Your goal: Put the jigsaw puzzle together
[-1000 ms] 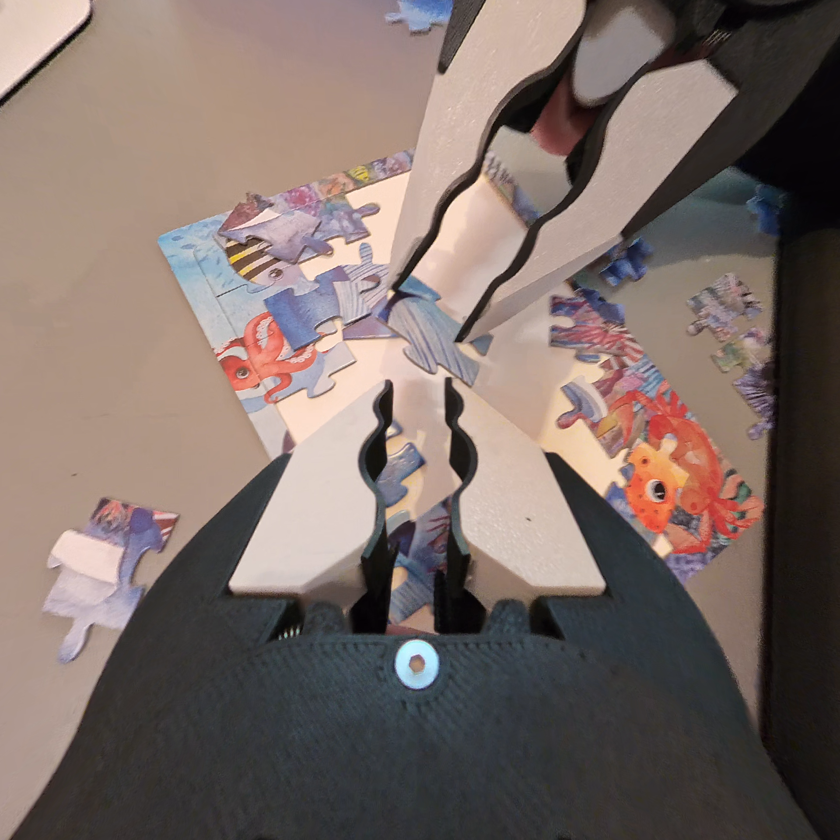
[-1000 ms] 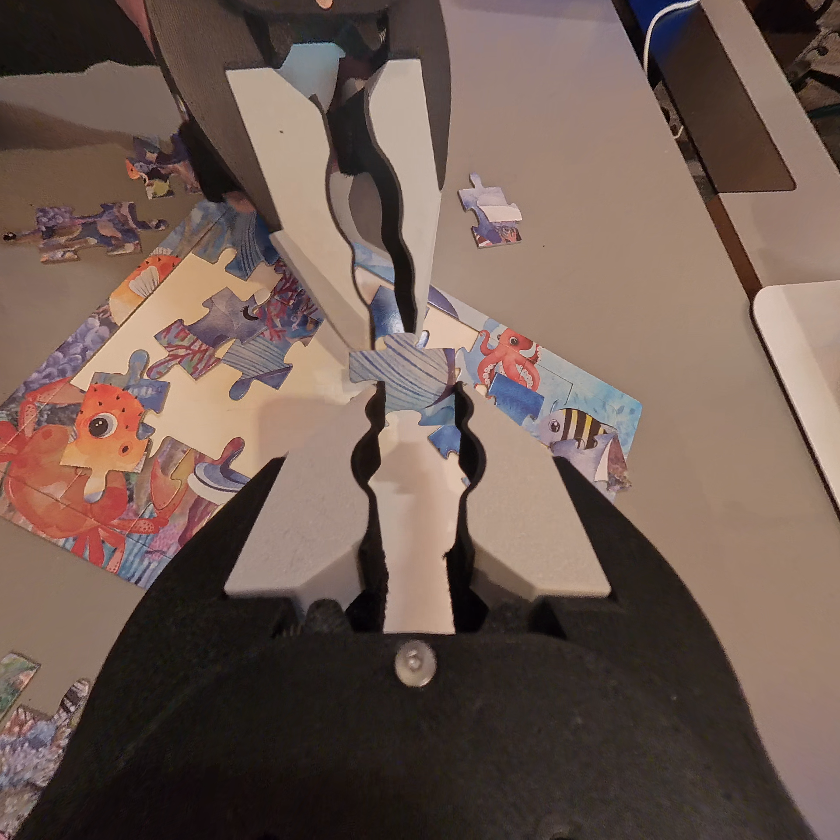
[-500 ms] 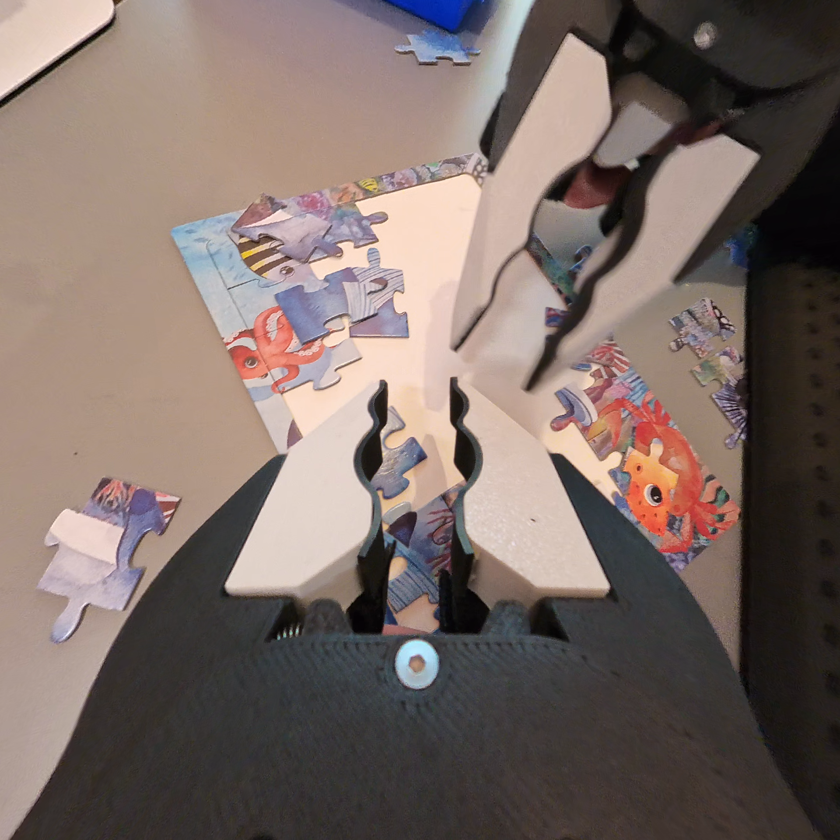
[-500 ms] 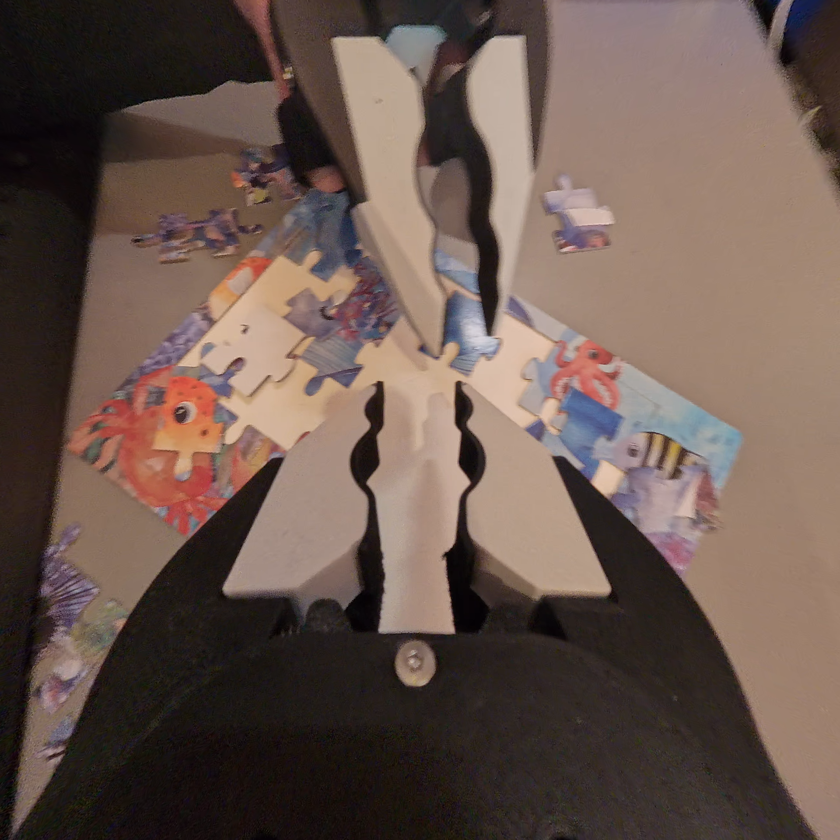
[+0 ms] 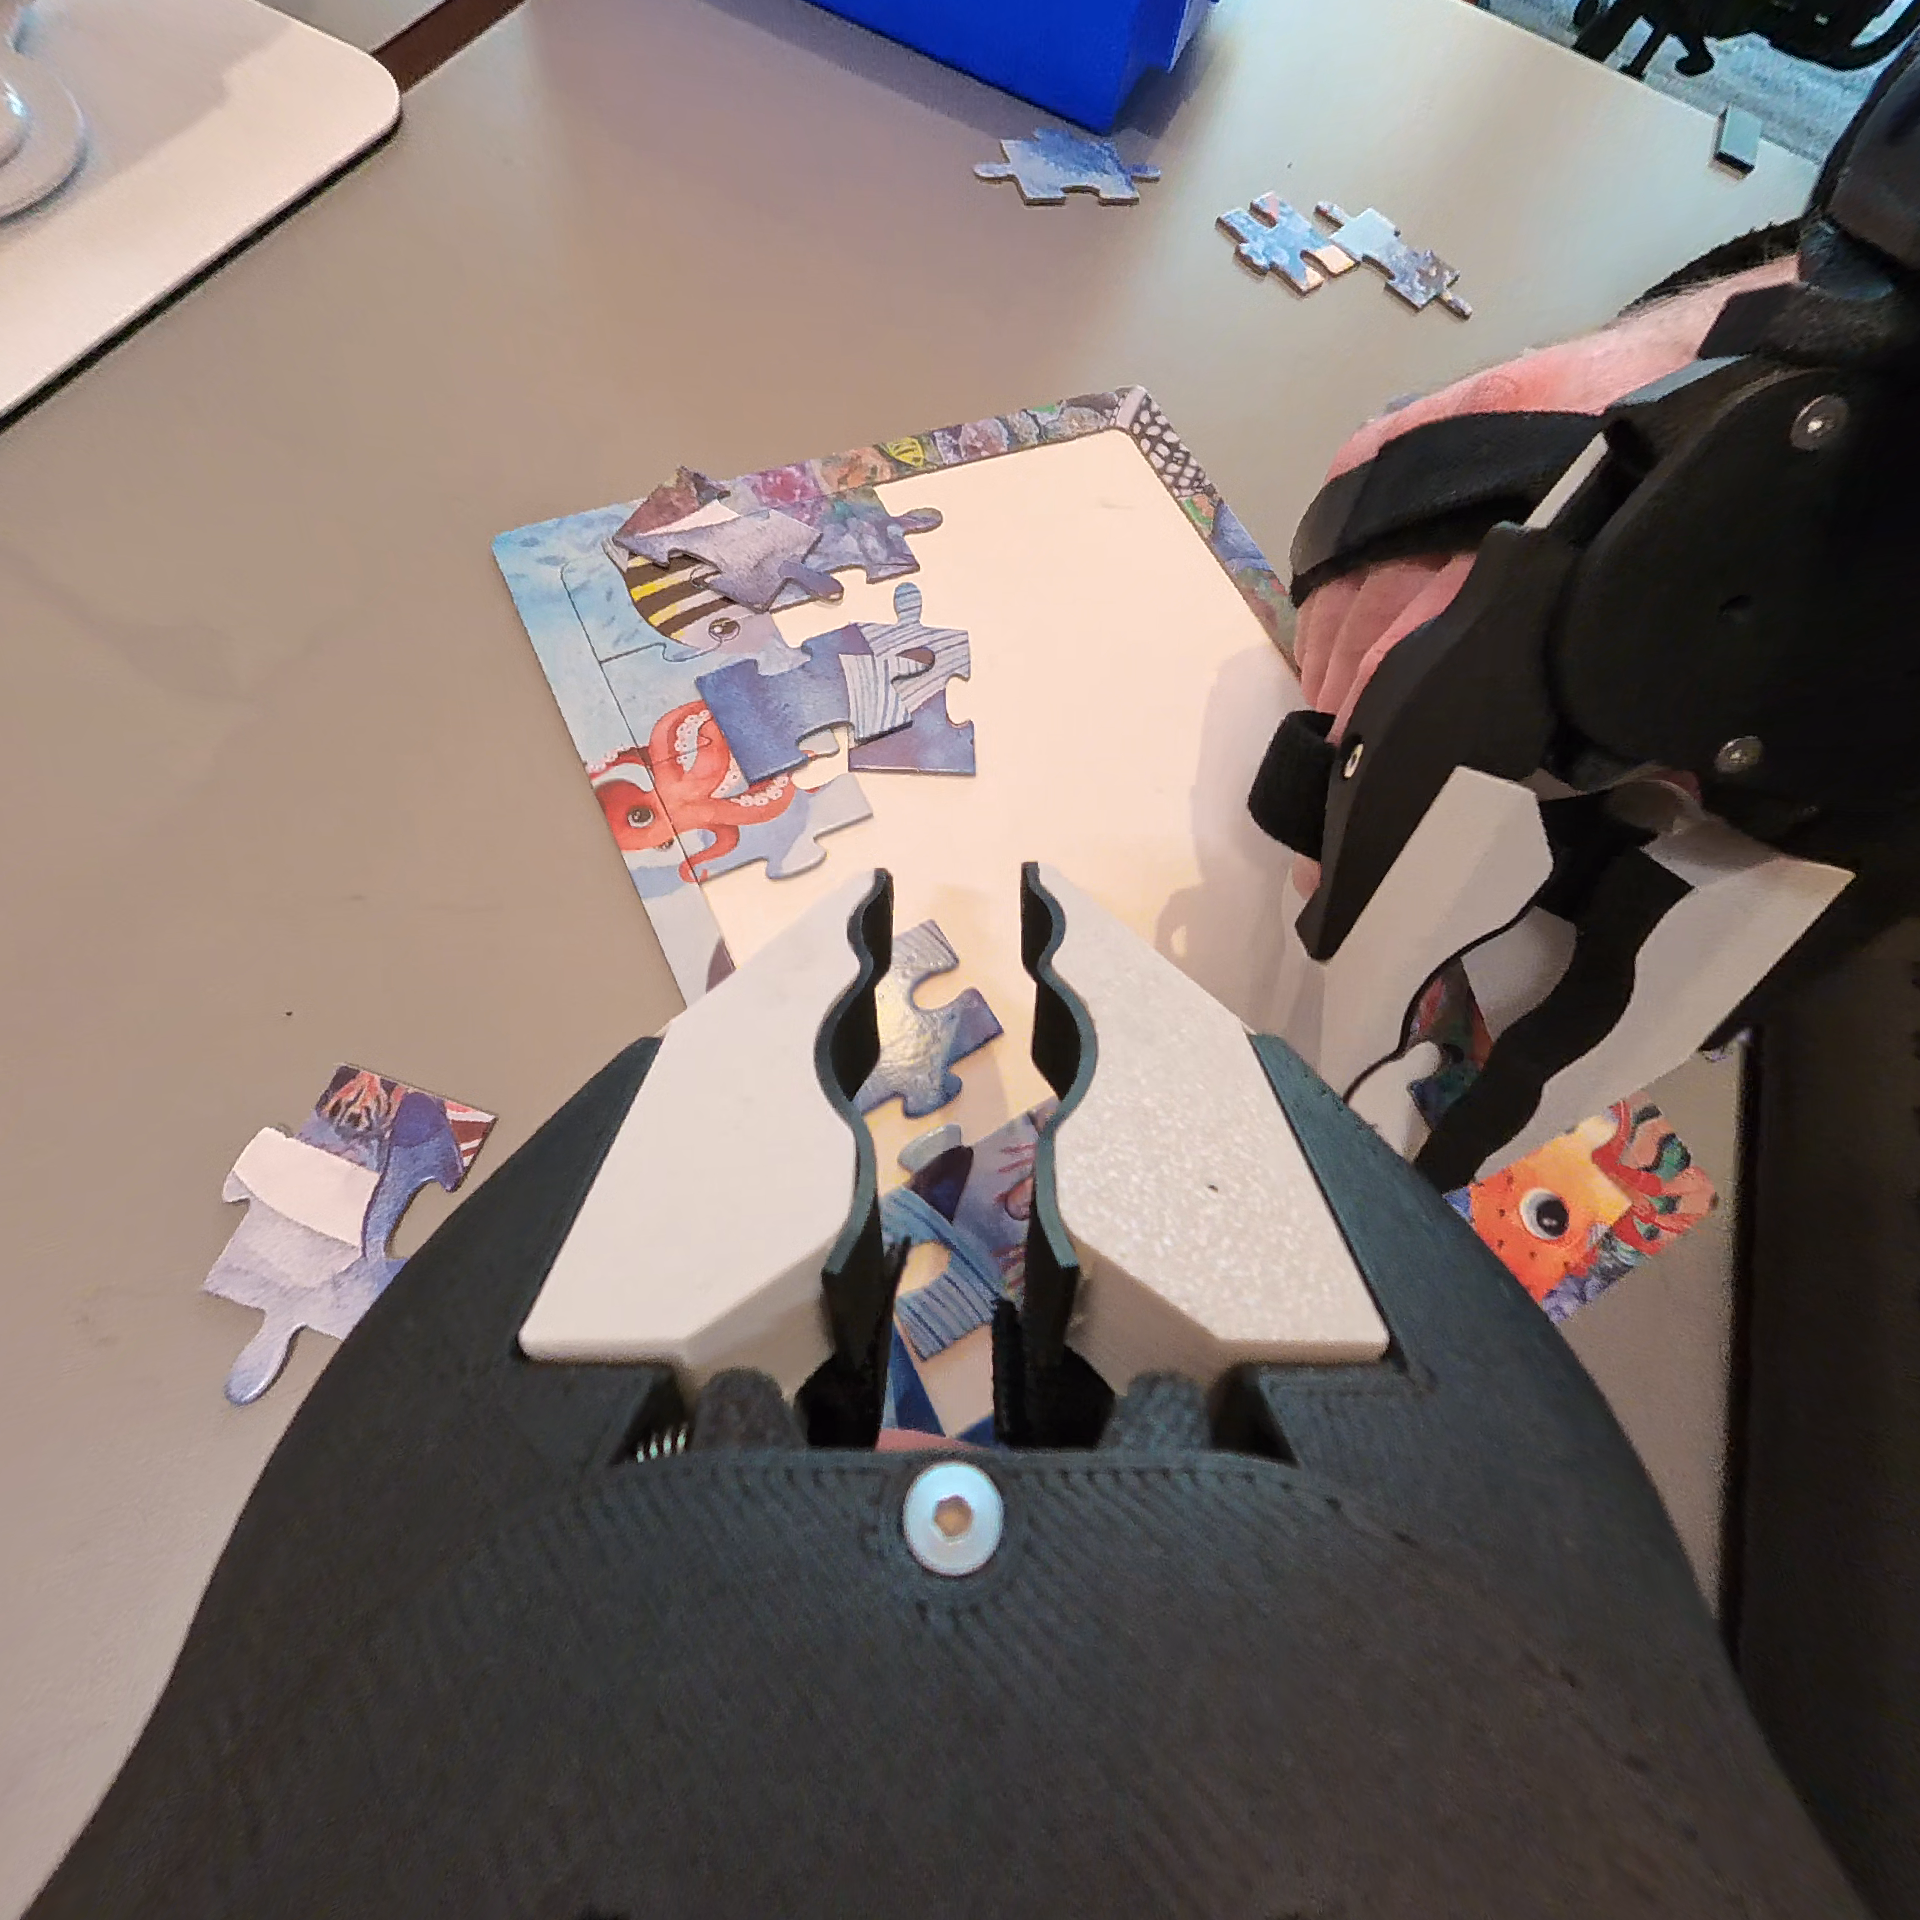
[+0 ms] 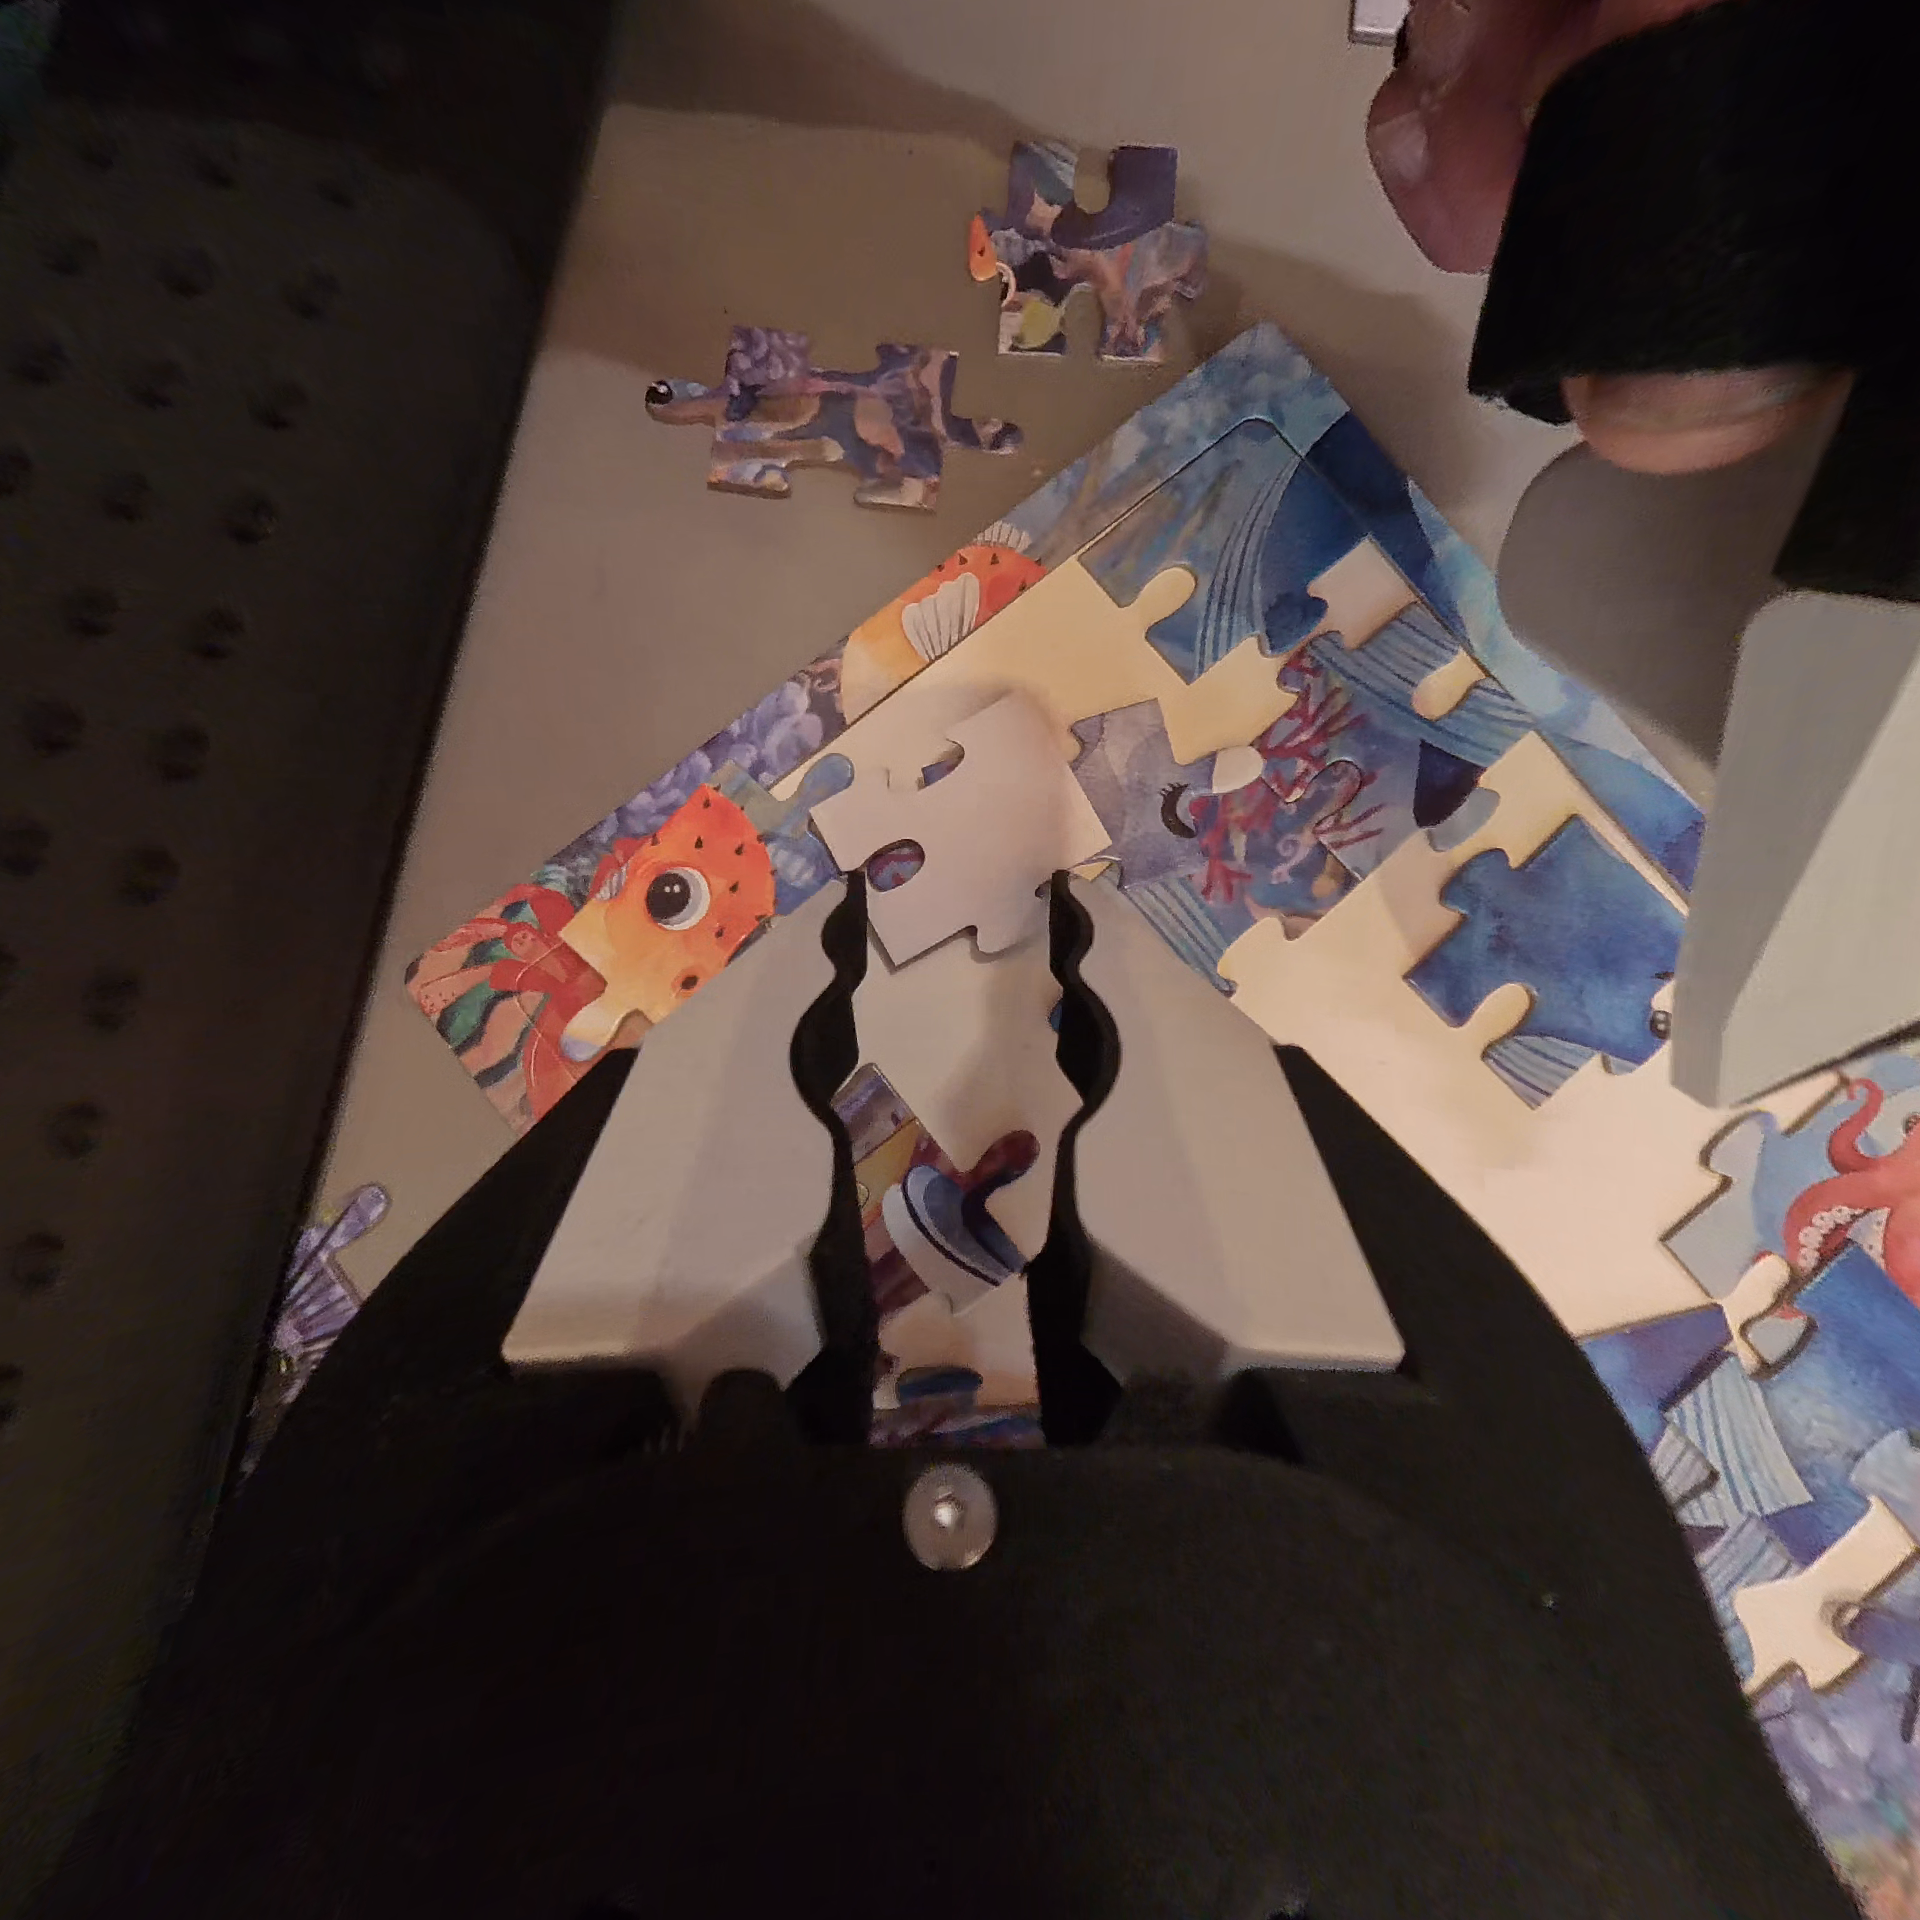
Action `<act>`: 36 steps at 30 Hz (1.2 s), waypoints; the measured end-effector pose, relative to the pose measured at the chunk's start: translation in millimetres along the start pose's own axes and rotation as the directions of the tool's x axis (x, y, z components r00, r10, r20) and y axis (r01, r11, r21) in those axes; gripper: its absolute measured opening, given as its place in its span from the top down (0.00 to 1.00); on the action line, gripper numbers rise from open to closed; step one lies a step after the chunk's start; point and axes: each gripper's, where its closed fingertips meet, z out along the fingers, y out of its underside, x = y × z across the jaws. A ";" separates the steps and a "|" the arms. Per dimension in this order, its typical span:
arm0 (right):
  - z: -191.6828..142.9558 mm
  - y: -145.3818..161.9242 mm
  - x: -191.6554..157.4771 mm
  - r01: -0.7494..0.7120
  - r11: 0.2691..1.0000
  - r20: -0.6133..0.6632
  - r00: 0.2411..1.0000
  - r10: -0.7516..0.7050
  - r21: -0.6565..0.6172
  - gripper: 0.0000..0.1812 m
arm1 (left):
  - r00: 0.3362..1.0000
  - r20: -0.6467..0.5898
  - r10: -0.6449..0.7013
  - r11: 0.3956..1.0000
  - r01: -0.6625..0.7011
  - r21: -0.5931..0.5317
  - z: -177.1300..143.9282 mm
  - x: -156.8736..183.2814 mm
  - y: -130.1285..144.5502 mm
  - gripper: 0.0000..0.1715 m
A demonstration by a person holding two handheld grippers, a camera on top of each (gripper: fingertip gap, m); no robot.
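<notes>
The puzzle board (image 5: 1091, 582) lies on the grey table, partly filled with an octopus (image 5: 686, 790), a striped fish and blue pieces. My left gripper (image 5: 956, 883) is open and empty above the board; a blue piece (image 5: 925, 1018) lies flat below its jaws. My right gripper (image 6: 956, 883) is open low over the board (image 6: 1351, 1091). A face-down white piece (image 6: 966, 821) lies flat there, its lower edge between the tips, beside the orange fish (image 6: 665, 904). The right gripper also shows in the left wrist view (image 5: 1397, 1122), held by a hand.
Loose pieces lie on the table: one left of the board (image 5: 332, 1216), two at the back (image 5: 1070, 171) (image 5: 1340, 249), two near the fish corner (image 6: 831, 426) (image 6: 1091, 260). A blue box (image 5: 1008, 42) and a white tray (image 5: 156, 177) stand at the back. A left-gripper finger (image 6: 1808, 852) is at the right.
The right gripper held a blue striped piece a second ago and no longer carries it. It swung from the board's middle to the fish corner and opened a little. The left gripper stayed open.
</notes>
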 end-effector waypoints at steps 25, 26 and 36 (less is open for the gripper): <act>-78.8 18.2 50.7 -0.502 0.816 0.251 0.861 0.441 0.286 0.82 | 0.899 -0.011 0.439 0.896 -0.438 -0.068 4.3 46.8 3.7 0.83; -79.6 17.7 49.0 -0.512 0.811 0.270 0.854 0.445 0.285 0.82 | 0.893 -0.006 0.449 0.891 -0.449 -0.075 6.3 46.7 4.1 0.84; -97.9 13.8 63.9 -0.529 0.762 0.244 0.848 0.470 0.373 0.88 | 0.937 0.020 0.348 0.937 -0.348 0.013 8.9 37.0 -10.7 1.00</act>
